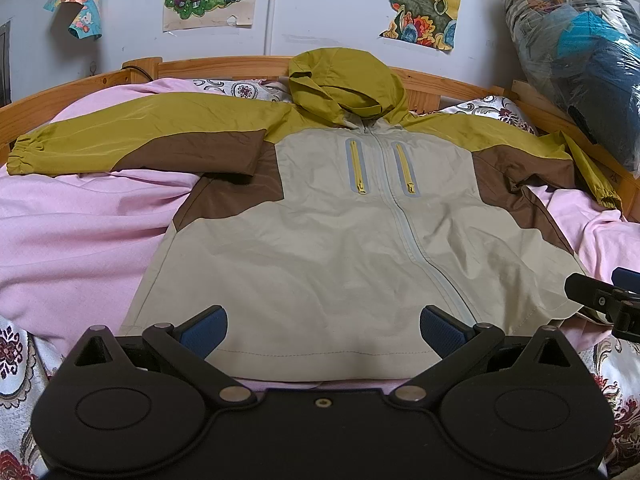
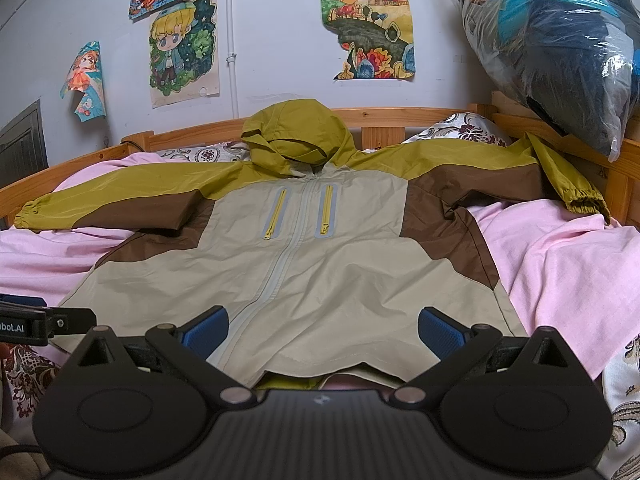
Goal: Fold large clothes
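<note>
A hooded jacket (image 1: 320, 240) in beige, brown and olive lies flat, front up and zipped, on a pink sheet (image 1: 72, 232), sleeves spread to both sides, hood toward the headboard. It also shows in the right wrist view (image 2: 312, 264). My left gripper (image 1: 324, 328) is open and empty, just above the jacket's bottom hem. My right gripper (image 2: 322, 330) is open and empty over the hem right of the zip; part of it shows at the right edge of the left wrist view (image 1: 608, 300). The left gripper's side shows in the right wrist view (image 2: 36, 322).
A wooden bed frame (image 1: 440, 84) runs round the far side and the right. A large plastic bag of clothes (image 1: 580, 52) rests on the frame at the far right. Patterned pillows (image 1: 240, 90) lie by the headboard. Drawings (image 2: 184, 52) hang on the wall.
</note>
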Available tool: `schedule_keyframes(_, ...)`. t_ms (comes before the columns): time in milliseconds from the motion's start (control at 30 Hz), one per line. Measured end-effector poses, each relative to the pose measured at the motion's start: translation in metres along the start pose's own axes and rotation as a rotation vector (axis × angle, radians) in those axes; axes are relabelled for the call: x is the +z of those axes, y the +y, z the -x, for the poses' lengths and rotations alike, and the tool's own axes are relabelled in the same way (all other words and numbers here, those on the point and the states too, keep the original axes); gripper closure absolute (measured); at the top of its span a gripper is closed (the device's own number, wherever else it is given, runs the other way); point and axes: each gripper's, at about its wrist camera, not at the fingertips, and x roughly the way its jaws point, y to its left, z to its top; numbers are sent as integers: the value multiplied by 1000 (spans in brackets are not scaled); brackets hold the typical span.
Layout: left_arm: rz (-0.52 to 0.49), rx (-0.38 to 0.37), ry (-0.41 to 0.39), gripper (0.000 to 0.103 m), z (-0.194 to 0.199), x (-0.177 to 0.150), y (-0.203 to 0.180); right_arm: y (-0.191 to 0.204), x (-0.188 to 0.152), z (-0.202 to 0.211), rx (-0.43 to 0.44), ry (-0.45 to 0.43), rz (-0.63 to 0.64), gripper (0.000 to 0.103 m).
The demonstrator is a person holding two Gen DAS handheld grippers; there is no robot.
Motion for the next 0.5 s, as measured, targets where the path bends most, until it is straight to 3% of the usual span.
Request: schedule_keyframes(500, -2, 5, 17, 1, -6, -3, 8, 0, 1, 0, -12, 13, -7, 0)
